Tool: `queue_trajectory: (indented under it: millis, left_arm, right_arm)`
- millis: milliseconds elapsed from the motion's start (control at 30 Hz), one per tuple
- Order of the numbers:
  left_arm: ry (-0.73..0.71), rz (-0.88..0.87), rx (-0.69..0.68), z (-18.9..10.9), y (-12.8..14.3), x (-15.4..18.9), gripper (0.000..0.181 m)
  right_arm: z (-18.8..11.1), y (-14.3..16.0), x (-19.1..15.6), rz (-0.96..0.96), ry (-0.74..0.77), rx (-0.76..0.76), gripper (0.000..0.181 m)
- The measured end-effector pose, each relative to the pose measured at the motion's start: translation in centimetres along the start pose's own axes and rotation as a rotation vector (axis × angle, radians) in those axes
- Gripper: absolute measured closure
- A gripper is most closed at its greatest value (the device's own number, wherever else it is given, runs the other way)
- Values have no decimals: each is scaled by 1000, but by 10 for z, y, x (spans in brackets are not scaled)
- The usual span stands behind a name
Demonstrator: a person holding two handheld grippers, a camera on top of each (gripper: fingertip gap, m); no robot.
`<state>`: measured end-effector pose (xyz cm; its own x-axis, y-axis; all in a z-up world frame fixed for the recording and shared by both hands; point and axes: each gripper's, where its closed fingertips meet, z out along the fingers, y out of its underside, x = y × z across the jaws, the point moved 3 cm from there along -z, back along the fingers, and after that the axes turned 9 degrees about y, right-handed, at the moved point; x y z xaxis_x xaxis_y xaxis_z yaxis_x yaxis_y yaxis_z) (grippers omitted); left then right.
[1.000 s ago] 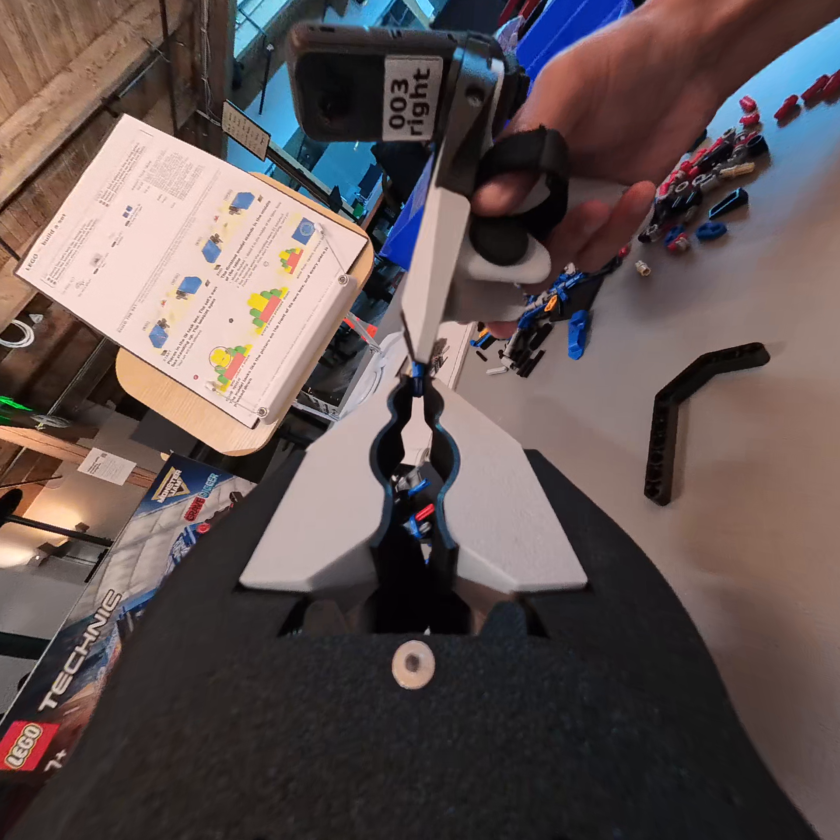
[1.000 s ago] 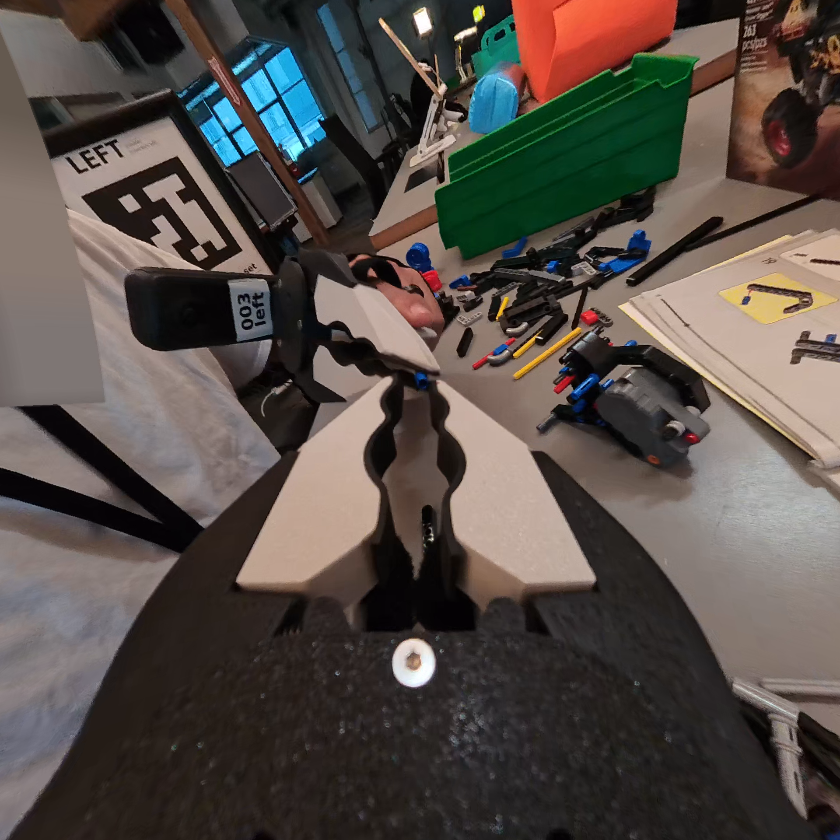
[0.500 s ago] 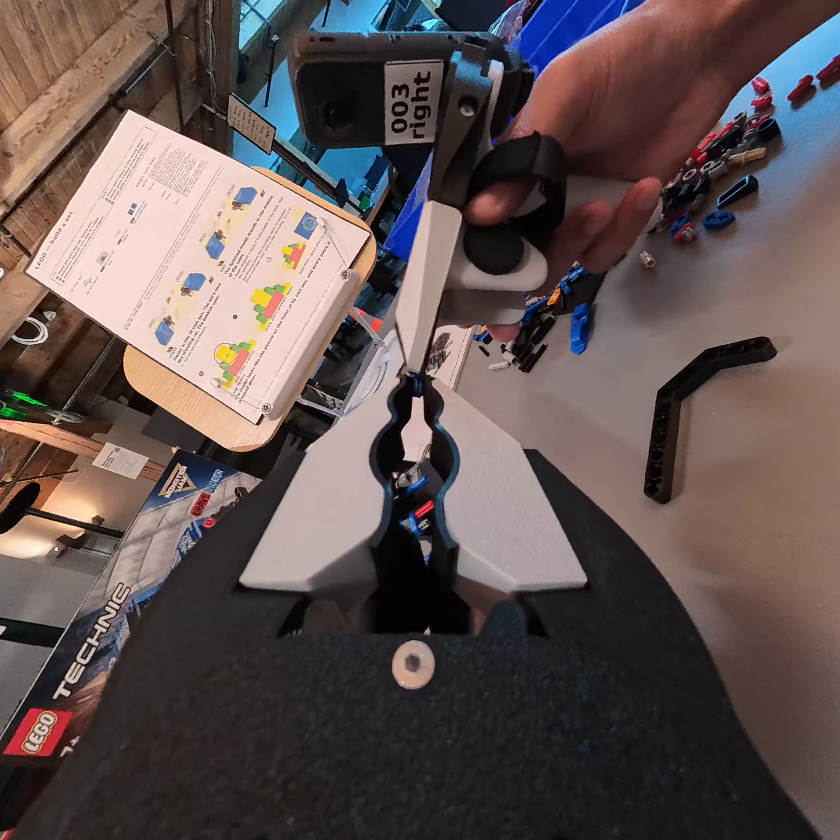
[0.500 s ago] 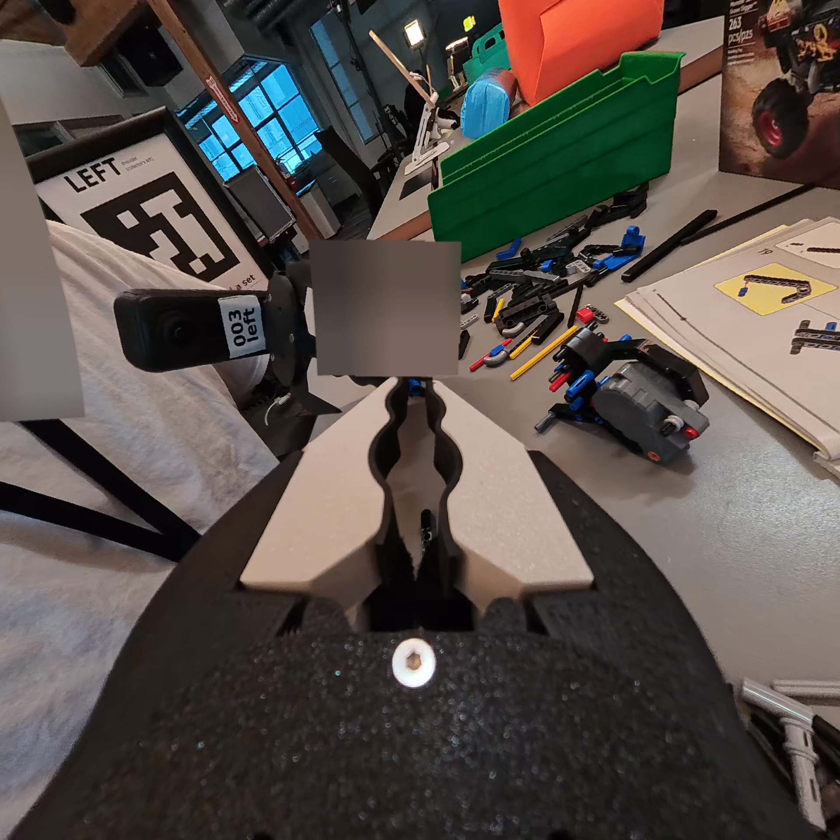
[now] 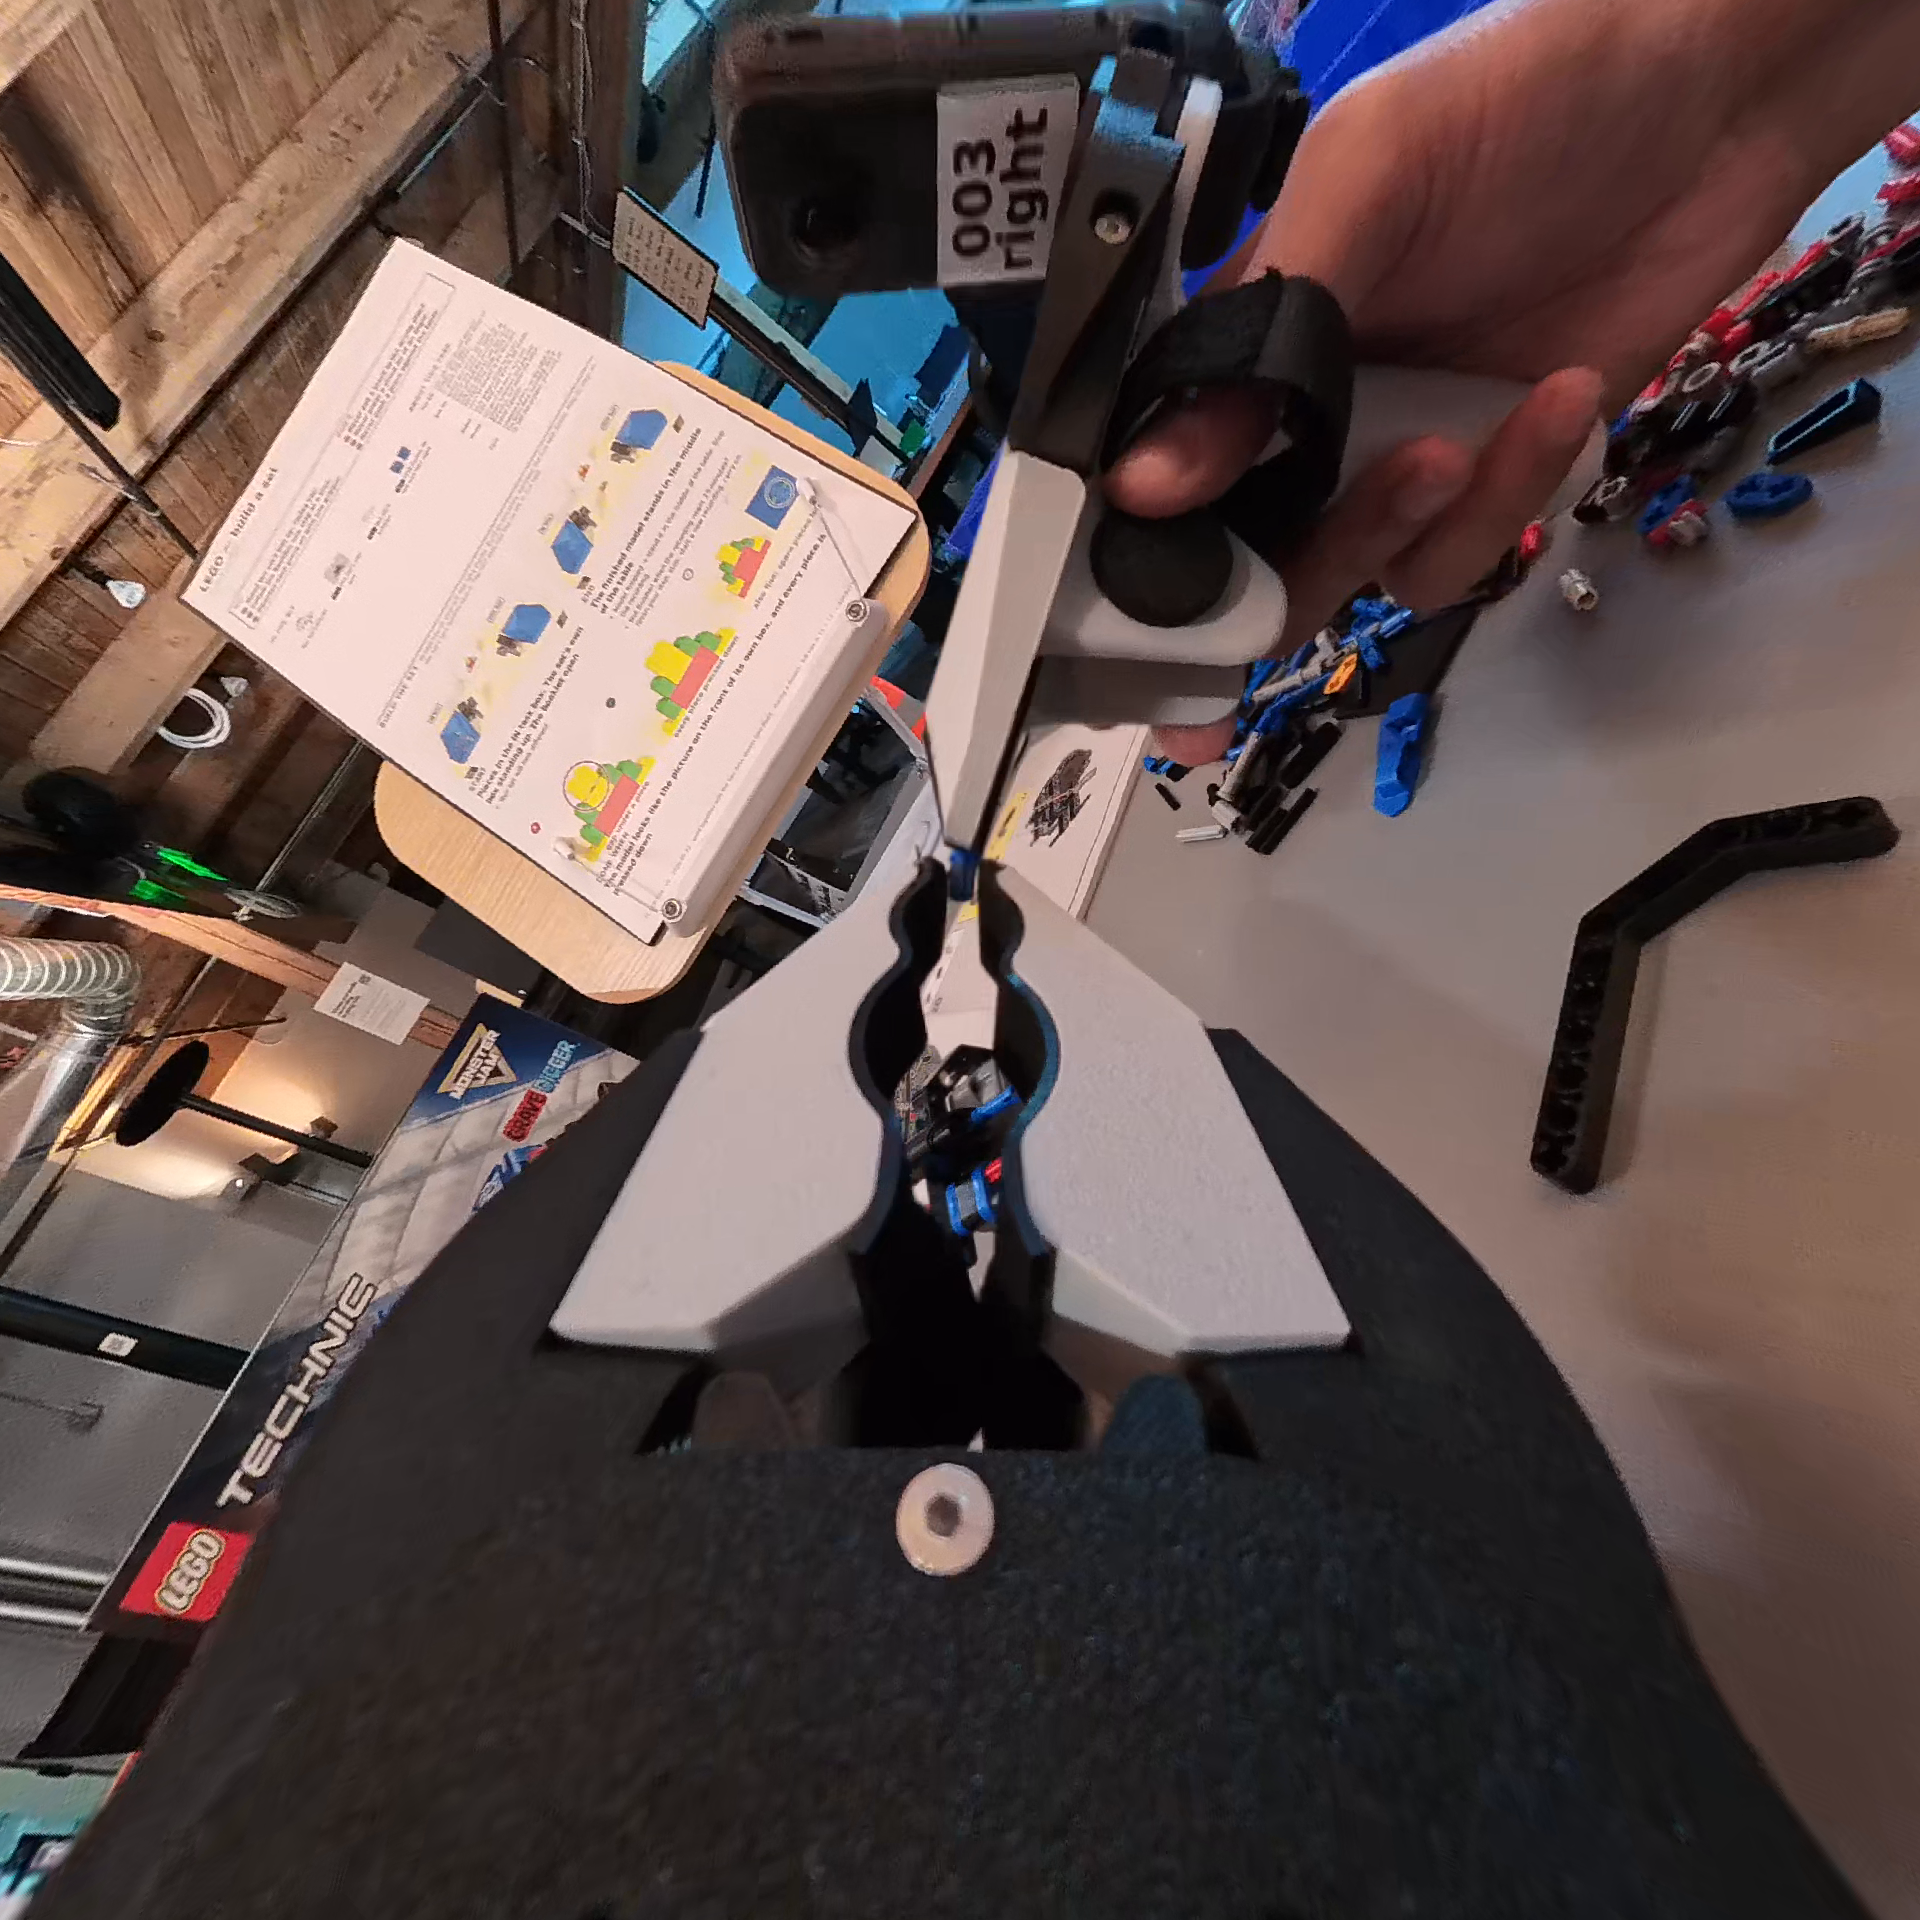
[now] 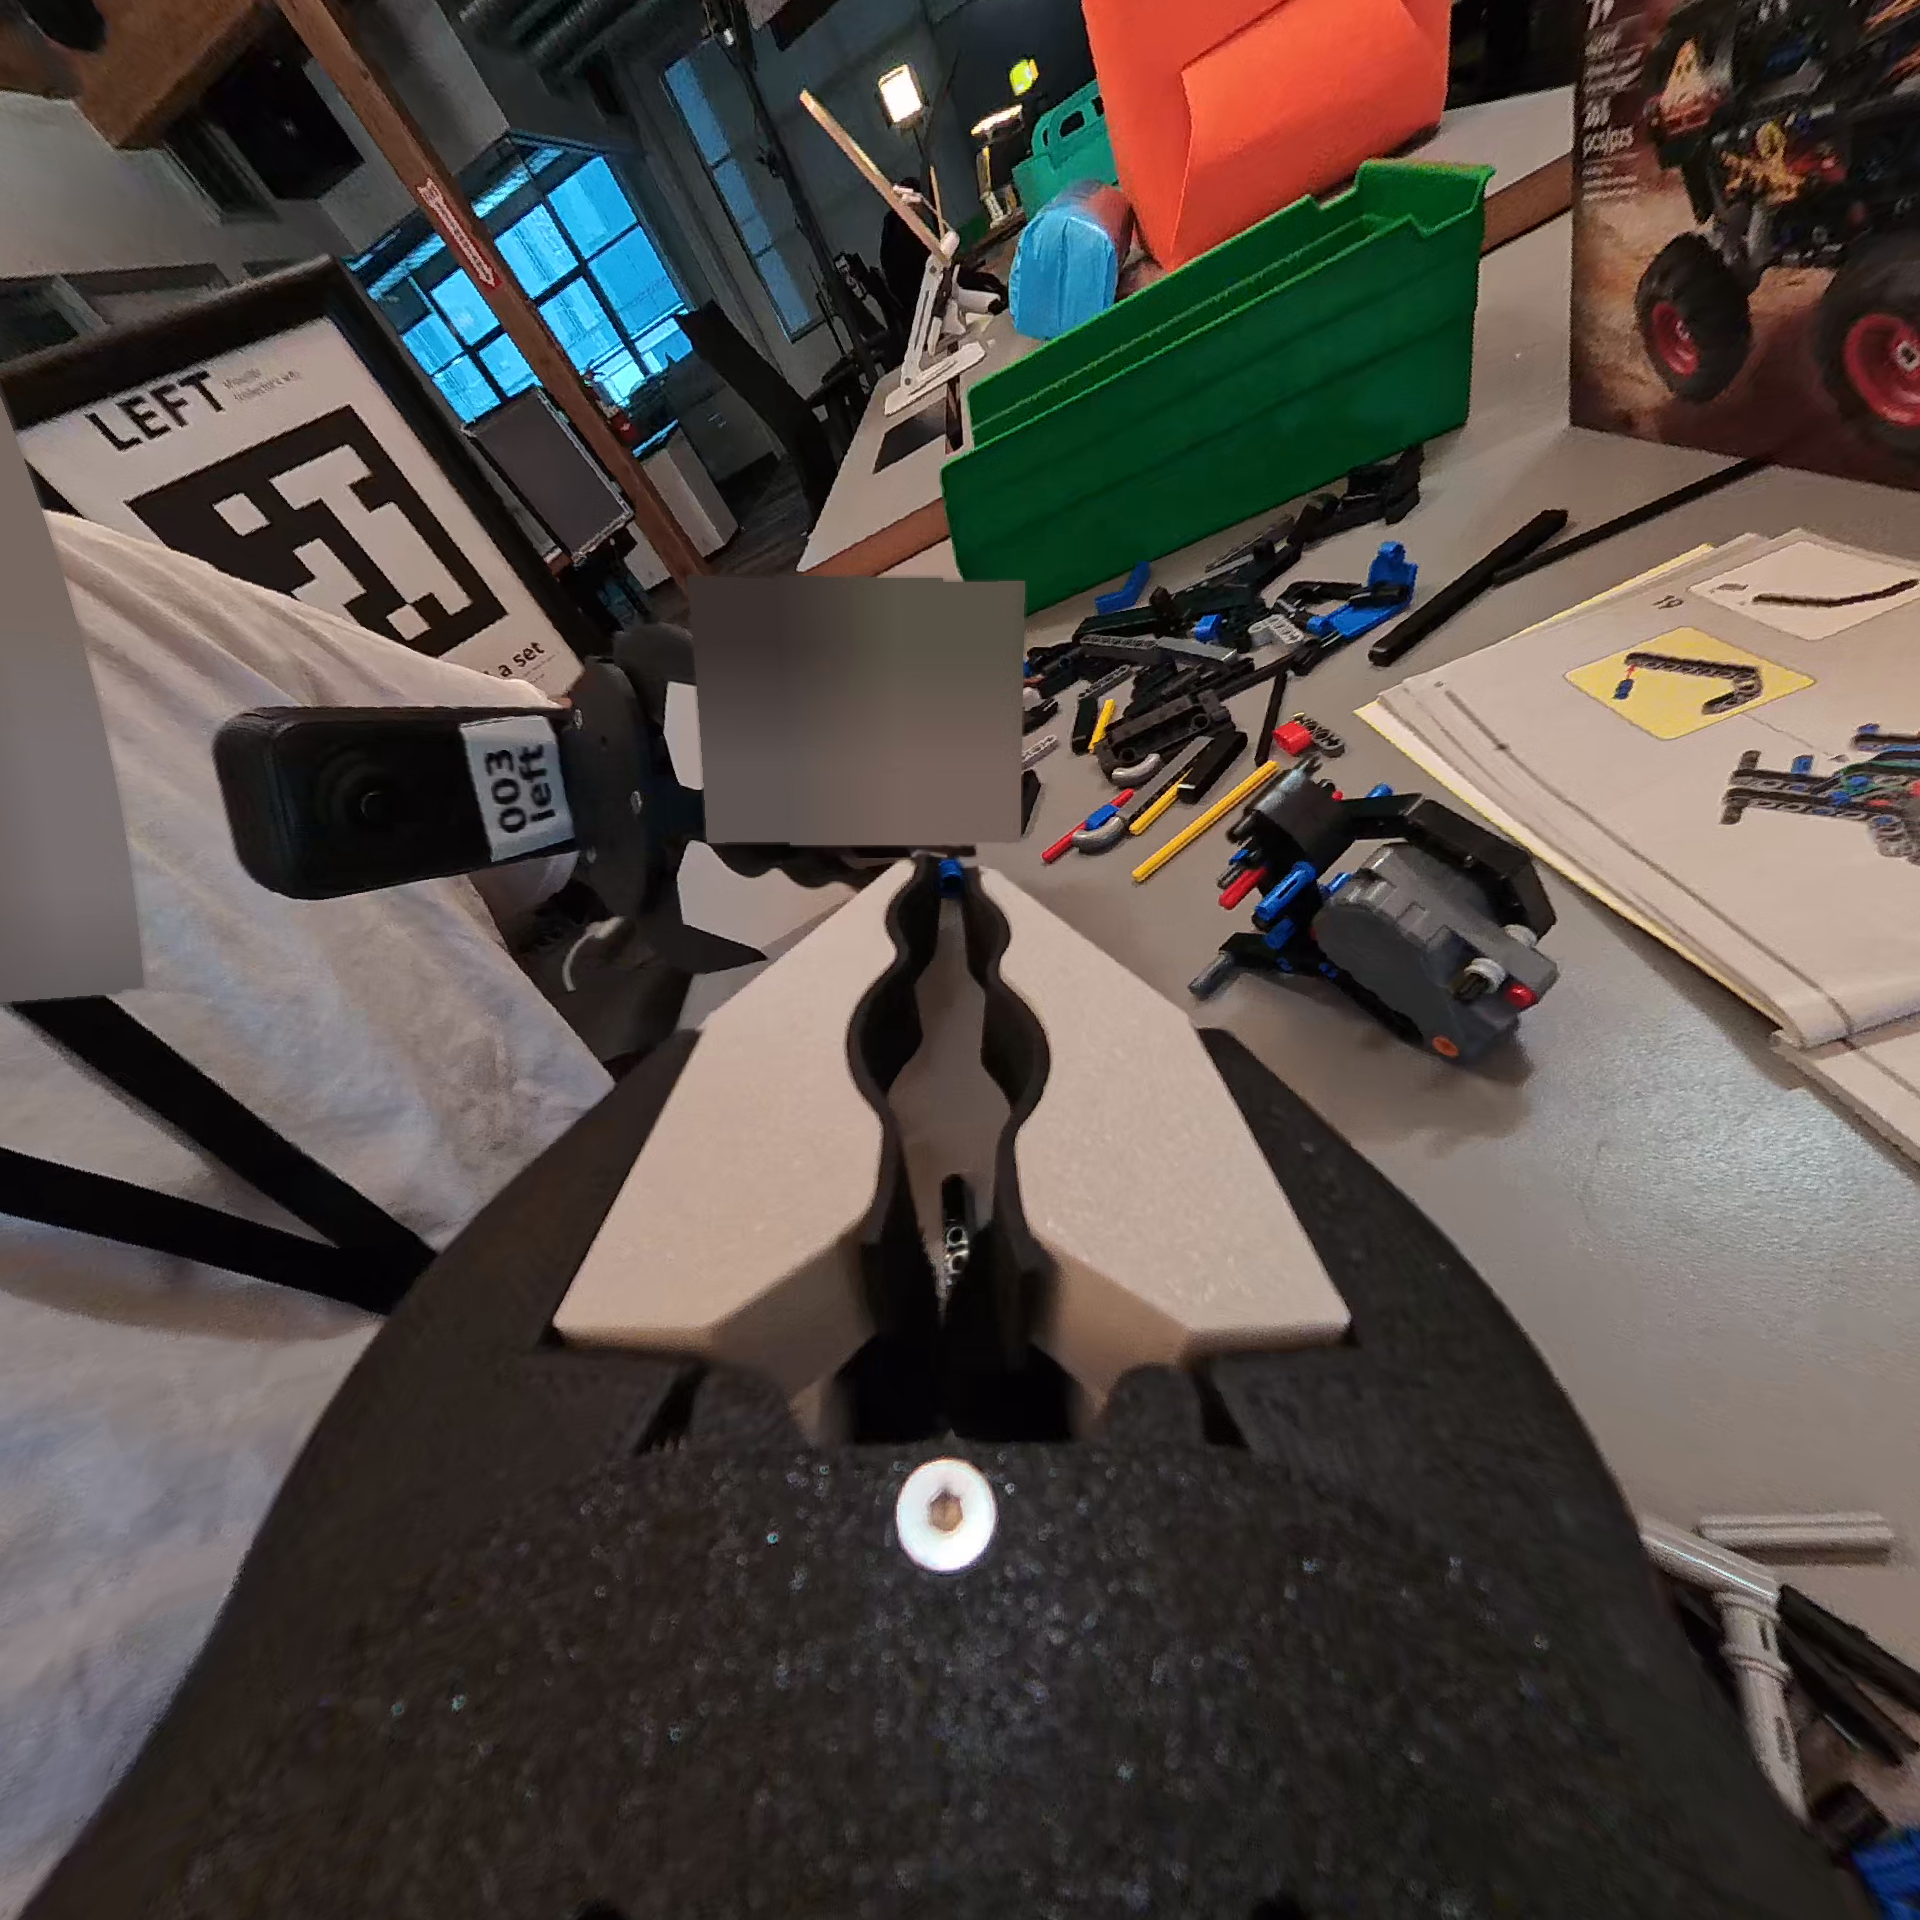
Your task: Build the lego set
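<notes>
1. Blue and very small, a pin [image 5: 962, 869] sits pinched at the tips of the left gripper [image 5: 960, 881], whose grey fingers [image 5: 790, 1122] are pressed close on it, held up above the table [image 5: 1455, 1039].
2. The right gripper [image 6: 948, 878] meets it tip to tip; its own fingers [image 6: 1132, 1122] are also nearly together, and the same blue pin [image 6: 945, 871] shows right at their ends. Both grippers appear to grip the pin, one from each side.
3. A hand [image 5: 1538, 270] holds the right gripper's grey handle in the left wrist view, one finger through a black strap.
4. On the table, a black angled beam [image 5: 1662, 956] lies alone, well apart from the grippers.
5. A half-built grey and black assembly [image 6: 1403, 925] with blue and red pins lies near the open instruction booklet [image 6: 1683, 769].
6. Loose pieces [image 6: 1195, 686] are scattered in front of a green bin [image 6: 1226, 405].
7. The set's box [image 5: 343, 1330] stands at the table's edge, below a printed sheet on a wooden board [image 5: 540, 582].
</notes>
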<state>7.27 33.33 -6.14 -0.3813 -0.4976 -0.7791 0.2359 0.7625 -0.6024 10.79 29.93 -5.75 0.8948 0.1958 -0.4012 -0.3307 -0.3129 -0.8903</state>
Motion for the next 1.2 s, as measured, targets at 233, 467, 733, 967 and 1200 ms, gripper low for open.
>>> queue_trajectory:
  millis: [233, 467, 733, 967, 1200]
  left_arm:
    - [5, 35, -4, 0, 3, -1, 176]
    - [16, 64, -47, 3, 8, 3, 180]
    - [6, 80, -42, 3, 6, 3, 179]
    - [8, 108, -31, 1, 6, 4, 179]
    - [6, 130, -65, 3, 9, 5, 180]
  right_arm:
    - [0, -1, -1, -33, 21, -3, 178]
    - [4, 3, 0, -95, 76, -13, 177]
    - [4, 5, -1, -86, 48, -26, 178]
    - [3, 6, -1, -41, 7, -25, 178]
    - [6, 6, 1, -53, 46, -21, 177]
